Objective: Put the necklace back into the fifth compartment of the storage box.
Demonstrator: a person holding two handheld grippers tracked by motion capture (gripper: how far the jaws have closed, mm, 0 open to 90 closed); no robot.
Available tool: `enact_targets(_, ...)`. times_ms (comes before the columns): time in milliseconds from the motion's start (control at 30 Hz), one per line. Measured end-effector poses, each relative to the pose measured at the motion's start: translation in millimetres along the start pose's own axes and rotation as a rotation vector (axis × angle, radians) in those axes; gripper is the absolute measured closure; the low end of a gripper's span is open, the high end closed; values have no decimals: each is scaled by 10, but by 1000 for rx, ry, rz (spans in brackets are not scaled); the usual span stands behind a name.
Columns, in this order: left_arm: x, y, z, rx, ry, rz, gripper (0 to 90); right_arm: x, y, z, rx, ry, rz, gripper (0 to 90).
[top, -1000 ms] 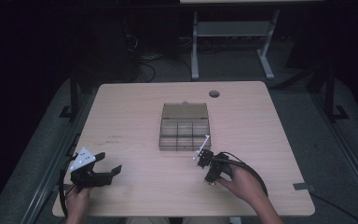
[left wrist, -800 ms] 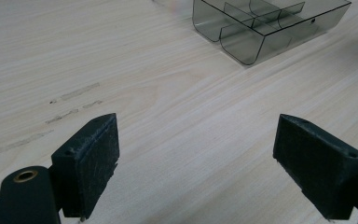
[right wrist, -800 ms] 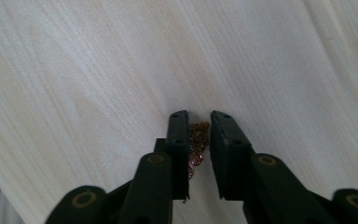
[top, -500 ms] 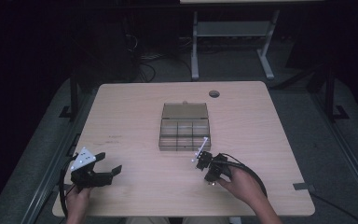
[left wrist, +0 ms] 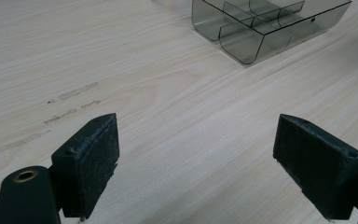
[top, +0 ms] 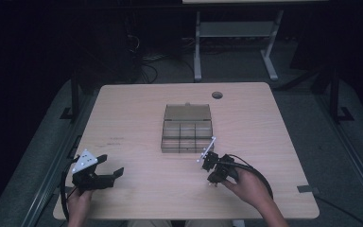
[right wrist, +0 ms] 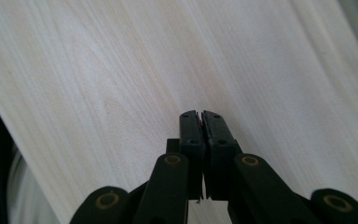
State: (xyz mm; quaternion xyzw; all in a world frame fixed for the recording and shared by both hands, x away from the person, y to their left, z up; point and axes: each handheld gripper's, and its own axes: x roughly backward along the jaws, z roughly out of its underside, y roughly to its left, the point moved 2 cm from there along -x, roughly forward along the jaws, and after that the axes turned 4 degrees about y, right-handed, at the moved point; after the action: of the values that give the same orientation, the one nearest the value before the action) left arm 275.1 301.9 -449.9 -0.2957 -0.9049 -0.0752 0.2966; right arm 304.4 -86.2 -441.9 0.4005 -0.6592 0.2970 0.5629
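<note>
A smoky clear compartment box [top: 187, 137] sits mid-table with its lid [top: 187, 112] open at the back; its near corner [left wrist: 256, 37] appears in the left gripper view. My left gripper [top: 112, 164] rests at the near left of the table, its jaws wide open [left wrist: 196, 158] over bare wood and pointed toward the box. My right gripper [top: 211, 180] is held just in front of the box's right corner, tipped down at the table. Its jaws are shut [right wrist: 200, 116], and a thin red sliver [right wrist: 200, 120] shows between the pads.
The wooden table [top: 137, 109] has a round cable hole [top: 217, 95] at the back. Faint scuff marks [left wrist: 70, 93] lie on the wood ahead of the left gripper. A strip of tape [top: 307, 189] sits near the right edge. Dark floor and another table's legs [top: 197, 52] lie beyond.
</note>
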Motion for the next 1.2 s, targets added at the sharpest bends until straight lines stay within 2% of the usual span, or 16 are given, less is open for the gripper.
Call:
enact_targets(233, 5, 3, -1, -8, 5, 3, 141, 207, -15, 19, -5, -64, -8, 876)
enact_targets(433, 4, -3, -2, 1, -3, 4, 141, 348, -65, 26, -10, -90, -6, 876)
enact_targets(833, -2, 1, -6, 0, 1, 5, 141, 487, -176, 37, -24, -89, -9, 876)
enact_targets(1200, 6, 8, -6, 4, 0, 6, 141, 643, -270, -30, -27, -108, -17, 876)
